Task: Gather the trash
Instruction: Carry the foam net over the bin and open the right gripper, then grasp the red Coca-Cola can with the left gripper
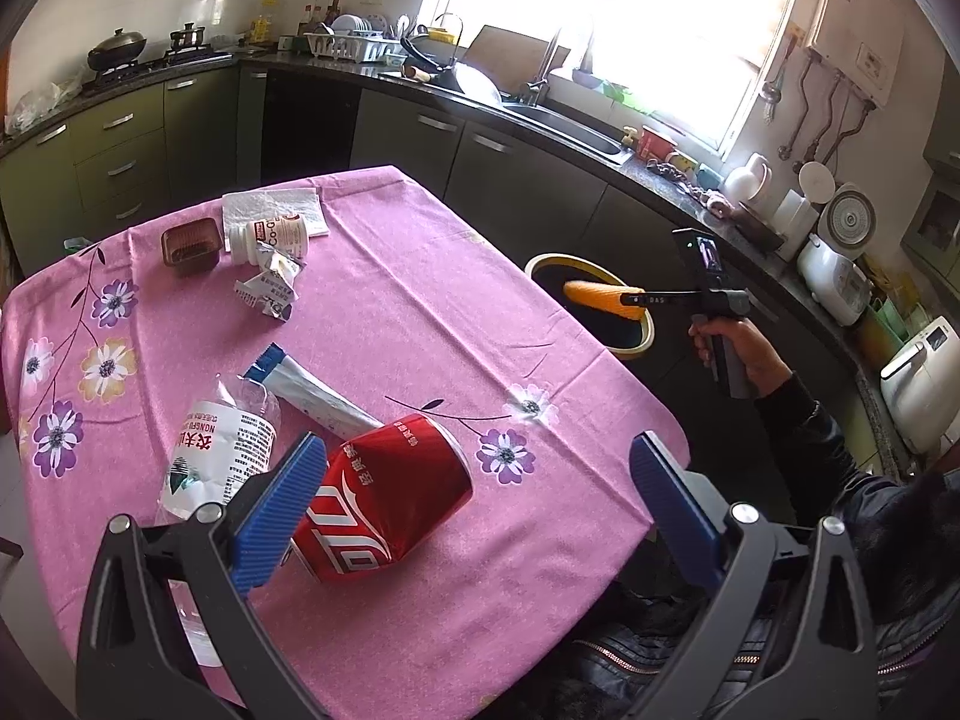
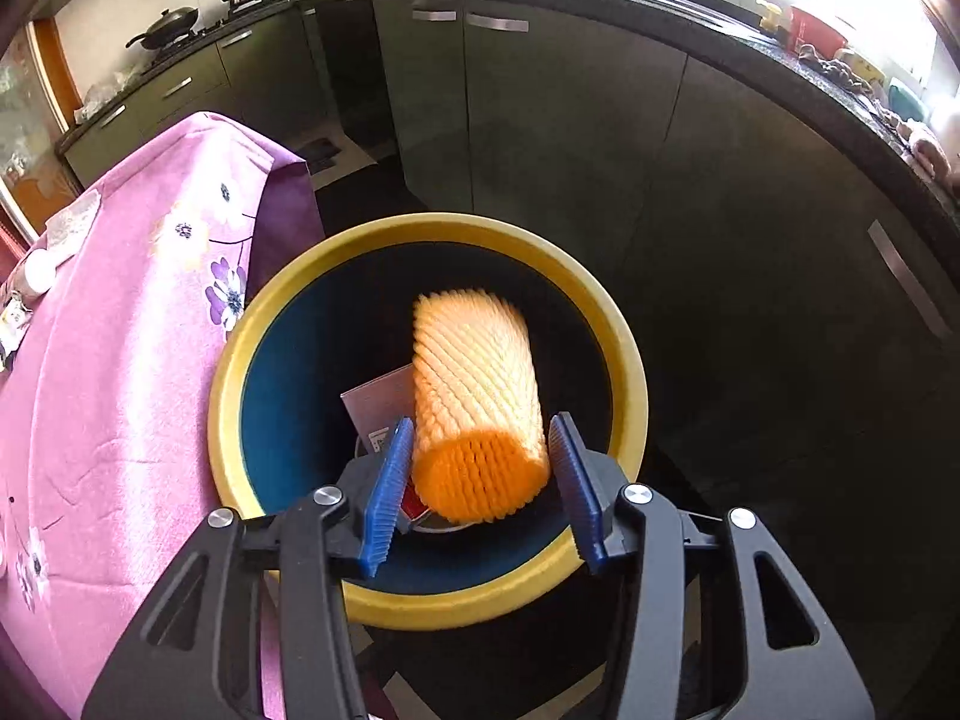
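The right claw (image 2: 480, 480) is clenched lightly on an orange foam net sleeve (image 2: 477, 396), held right over the yellow-rimmed bin (image 2: 240, 360) beside the bench (image 1: 420, 300). This looks like the drop step: next it needs only to spread its jaws. The left claw (image 1: 480, 504) is released, hanging over a red can (image 1: 384, 492) lying on the bench, likely the next pick.
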Demonstrator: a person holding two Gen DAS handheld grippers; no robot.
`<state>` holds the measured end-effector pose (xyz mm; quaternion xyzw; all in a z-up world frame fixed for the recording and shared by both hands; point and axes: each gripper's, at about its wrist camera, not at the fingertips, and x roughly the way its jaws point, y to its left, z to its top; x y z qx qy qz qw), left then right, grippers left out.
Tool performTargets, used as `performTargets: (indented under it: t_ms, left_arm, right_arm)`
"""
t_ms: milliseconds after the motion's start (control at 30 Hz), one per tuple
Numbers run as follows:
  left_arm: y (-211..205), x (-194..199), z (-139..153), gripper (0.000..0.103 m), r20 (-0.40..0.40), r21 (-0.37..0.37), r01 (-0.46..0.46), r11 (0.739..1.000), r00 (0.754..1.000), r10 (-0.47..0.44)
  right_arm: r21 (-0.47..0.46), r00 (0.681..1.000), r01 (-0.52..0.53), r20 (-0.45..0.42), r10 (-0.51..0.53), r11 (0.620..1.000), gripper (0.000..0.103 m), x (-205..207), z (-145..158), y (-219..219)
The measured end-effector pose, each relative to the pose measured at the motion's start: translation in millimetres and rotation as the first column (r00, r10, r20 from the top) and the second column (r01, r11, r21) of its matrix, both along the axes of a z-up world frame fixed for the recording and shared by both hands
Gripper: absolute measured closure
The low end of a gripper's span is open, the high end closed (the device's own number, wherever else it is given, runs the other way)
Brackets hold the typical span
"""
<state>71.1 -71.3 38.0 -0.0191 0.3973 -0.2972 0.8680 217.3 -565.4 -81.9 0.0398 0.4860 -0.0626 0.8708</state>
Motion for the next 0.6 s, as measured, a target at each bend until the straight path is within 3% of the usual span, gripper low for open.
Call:
performTargets:
  t_ms: [200, 400, 467, 600]
  left_arm:
    - [-6, -1, -6, 0.006, 0.019, 0.043, 0.049, 0.998, 0.999, -0.05]
    - [-16, -2, -10, 0.006, 0.076, 0.163, 0.17, 0.972, 0.98, -0.185]
    - [-22, -1, -16, 0.006, 0.082, 0.234, 0.236, 0.943, 0.962, -0.261]
    - [-33, 10, -32, 0.006, 0.043, 0.382, 0.347, 0.856, 0.919, -0.392]
  right_arm:
    - [-0.026, 0.998, -0.025, 0.058, 0.026, 0.999, 0.05, -21, 22, 17]
    - [0.013, 0.989, -0.102, 0.11, 0.1, 0.995, 0.046, -47, 37, 47]
    - [0.021, 0.986, -0.12, 0.118, 0.117, 0.993, 0.046, -55, 40, 55]
    - [0.036, 0.983, -0.143, 0.121, 0.138, 0.989, 0.045, -66, 42, 71]
